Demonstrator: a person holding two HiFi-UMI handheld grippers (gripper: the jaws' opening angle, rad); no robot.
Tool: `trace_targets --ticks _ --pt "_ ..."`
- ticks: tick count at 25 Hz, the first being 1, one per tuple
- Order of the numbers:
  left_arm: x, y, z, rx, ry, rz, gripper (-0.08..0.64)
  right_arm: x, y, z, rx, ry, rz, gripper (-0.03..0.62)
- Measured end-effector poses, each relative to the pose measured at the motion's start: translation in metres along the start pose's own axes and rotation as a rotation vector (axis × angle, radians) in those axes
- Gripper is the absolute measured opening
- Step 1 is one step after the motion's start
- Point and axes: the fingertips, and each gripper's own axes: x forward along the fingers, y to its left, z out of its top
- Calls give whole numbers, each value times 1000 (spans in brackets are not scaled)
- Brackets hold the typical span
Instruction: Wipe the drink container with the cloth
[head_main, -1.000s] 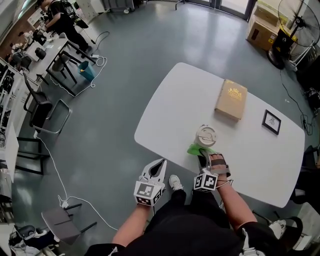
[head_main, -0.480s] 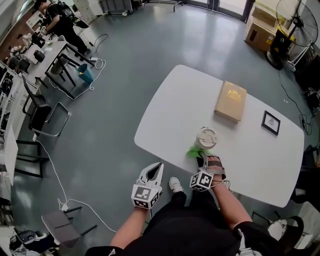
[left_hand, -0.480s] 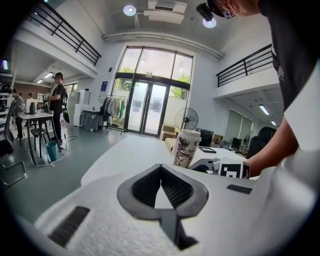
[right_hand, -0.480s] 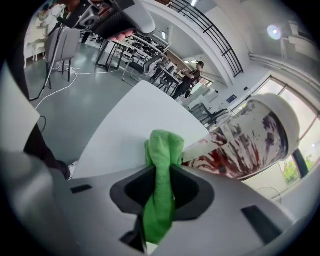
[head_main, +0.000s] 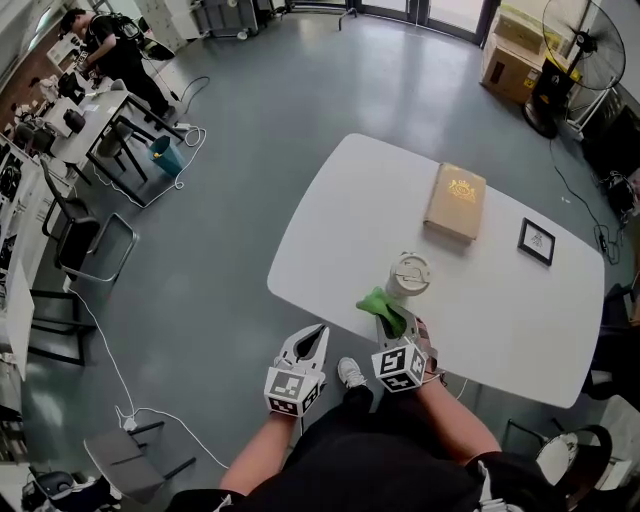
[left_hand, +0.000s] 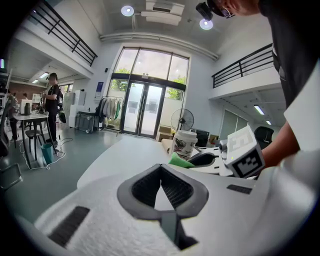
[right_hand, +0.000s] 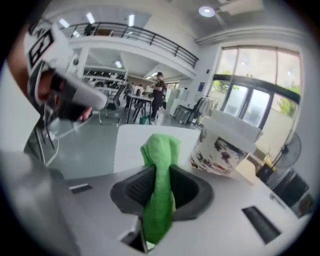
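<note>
White paper cup with a lid and a dark print (head_main: 410, 275) was standing upright on the white oval table (head_main: 330, 220), just ahead of the right claw (head_main: 393, 325) and a bit to its right. Close, but I couldn't tell if anything was touching it yet. That claw's jaws were pinched tight on a bright green cloth (head_main: 381, 306), with a bunched fold poking out past the tips toward the cup. Left claw (head_main: 316, 335) hung off the table's near edge, well to the left of the cup, jaws together with nothing in them.

So no wiping yet, I'd say. My worry: nothing was bracing the cup. It looked light, maybe empty, so a sideways shove from the cloth could slide it or knock it over. Also the cloth was only held by a narrow pinch, so rubbing hard might drag it out of the jaws.
</note>
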Motion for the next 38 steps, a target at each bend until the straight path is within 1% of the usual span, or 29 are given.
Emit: trace_targets --ticks 3,5,7,11,13,19,23,29,34,38 --pt "0 2 1 5 -2 -5 8 -8 -6 27 301 -81 18 89" --pt "0 4 3 9 -2 -6 8 -6 -10 39 454 -121 13 89" --pt "0 4 3 12 -4 -5 8 -3 -15 44 562 -137 -1 89" --pt "-3 6 3 10 -11 0 8 0 -28 36 748 -161 -61 89" --pt "-6 9 1 6 -9 6 8 1 -33 35 829 -173 -77 89" --pt "-9 11 -10 -7 13 11 8 12 -35 21 993 -144 -87 89" --pt "-6 12 -9 -4 8 8 8 19 -34 3 1088 -110 -96 89" --pt "-1 9 -6 4 13 10 8 34 -34 -25 1162 -61 -122 89" --pt "-9 23 -9 2 20 27 8 54 -23 -42 1263 -8 -144 89" --pt "-16 28 -12 -3 27 40 8 63 -18 -54 1325 31 -156 89"
